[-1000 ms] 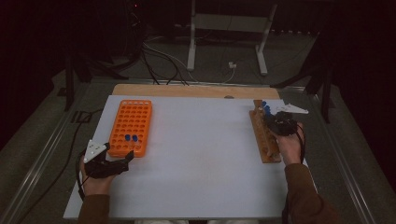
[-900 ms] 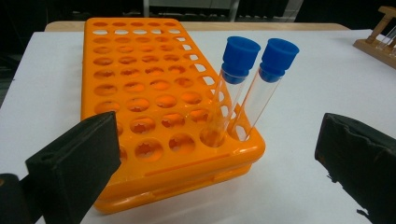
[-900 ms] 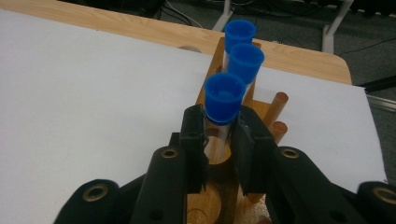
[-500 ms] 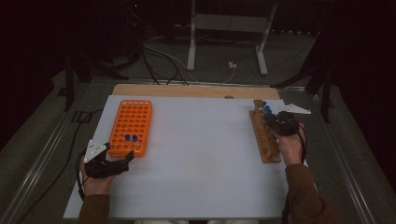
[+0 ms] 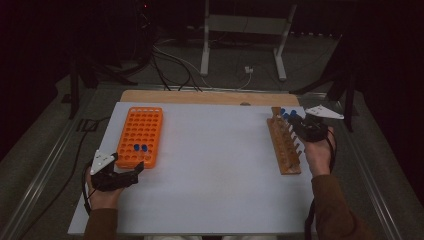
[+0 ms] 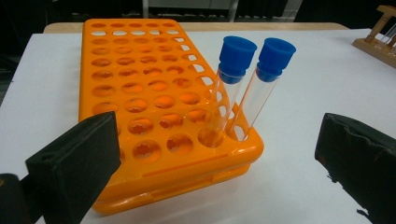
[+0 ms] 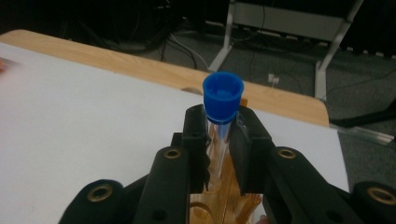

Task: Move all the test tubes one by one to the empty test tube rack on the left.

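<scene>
An orange tube rack [image 5: 140, 136] lies at the table's left, with two blue-capped glass tubes [image 6: 233, 88] standing side by side in its near corner holes. My left gripper [image 5: 135, 172] rests just before that end of the rack, jaws open wide and nothing between them [image 6: 219, 154]. At the right stands a wooden tube rack [image 5: 284, 147] with blue caps [image 5: 283, 111] at its far end. Over that far end my right gripper [image 5: 299, 122] is shut on a blue-capped tube [image 7: 223, 98], gripped just below the cap, above the wooden rack [image 7: 224, 205].
The white table top [image 5: 215, 165] lies bare between the two racks. A wooden board edge [image 5: 200, 96] runs along the far side. Beyond it are cables and a metal stand's legs [image 5: 240, 45] on the dark floor.
My right gripper has risen a little over the wooden rack's far end with the tube in its jaws. The left hand has stayed still.
</scene>
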Demonstrator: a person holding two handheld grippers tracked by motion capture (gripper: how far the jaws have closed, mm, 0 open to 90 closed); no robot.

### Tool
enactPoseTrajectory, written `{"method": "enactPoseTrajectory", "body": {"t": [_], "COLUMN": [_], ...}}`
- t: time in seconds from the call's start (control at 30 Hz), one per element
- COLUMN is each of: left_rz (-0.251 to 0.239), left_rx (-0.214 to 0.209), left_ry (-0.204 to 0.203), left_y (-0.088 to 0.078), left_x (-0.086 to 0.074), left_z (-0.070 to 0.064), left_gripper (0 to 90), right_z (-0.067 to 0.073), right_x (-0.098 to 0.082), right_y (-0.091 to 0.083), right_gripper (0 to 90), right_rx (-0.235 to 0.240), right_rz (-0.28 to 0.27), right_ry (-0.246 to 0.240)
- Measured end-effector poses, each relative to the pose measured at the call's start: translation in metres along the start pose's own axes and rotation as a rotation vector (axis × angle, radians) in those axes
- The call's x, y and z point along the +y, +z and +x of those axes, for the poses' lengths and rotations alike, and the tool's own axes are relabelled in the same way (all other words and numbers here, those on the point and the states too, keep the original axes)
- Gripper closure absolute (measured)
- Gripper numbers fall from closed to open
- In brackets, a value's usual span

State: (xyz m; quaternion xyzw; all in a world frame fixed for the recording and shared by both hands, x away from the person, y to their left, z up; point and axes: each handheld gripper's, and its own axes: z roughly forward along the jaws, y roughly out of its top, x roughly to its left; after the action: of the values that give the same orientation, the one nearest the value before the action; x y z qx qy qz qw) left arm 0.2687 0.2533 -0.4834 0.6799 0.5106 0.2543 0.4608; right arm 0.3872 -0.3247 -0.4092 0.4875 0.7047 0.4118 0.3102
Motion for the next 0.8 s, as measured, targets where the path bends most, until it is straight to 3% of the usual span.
{"method": "enactPoseTrajectory", "body": {"t": [0.2, 0.37, 0.8], "left_rz": [-0.007, -0.011, -0.048], "left_rx": [0.002, 0.002, -0.001], "left_ry": [-0.002, -0.003, -0.001], "left_y": [-0.001, -0.001, -0.005], "left_x": [0.0, 0.0, 0.002], "left_z": [0.0, 0.0, 0.0], "left_gripper": [0.9, 0.9, 1.0], "right_z": [0.004, 0.015, 0.075], "right_x": [0.007, 0.01, 0.019], "right_y": [-0.01, -0.012, -0.004], "right_gripper": [77.4, 77.4, 77.4], "right_rx": [0.016, 0.06, 0.191], "right_rz": [-0.035, -0.049, -0.069], "right_ry": [-0.015, -0.026, -0.118]}}
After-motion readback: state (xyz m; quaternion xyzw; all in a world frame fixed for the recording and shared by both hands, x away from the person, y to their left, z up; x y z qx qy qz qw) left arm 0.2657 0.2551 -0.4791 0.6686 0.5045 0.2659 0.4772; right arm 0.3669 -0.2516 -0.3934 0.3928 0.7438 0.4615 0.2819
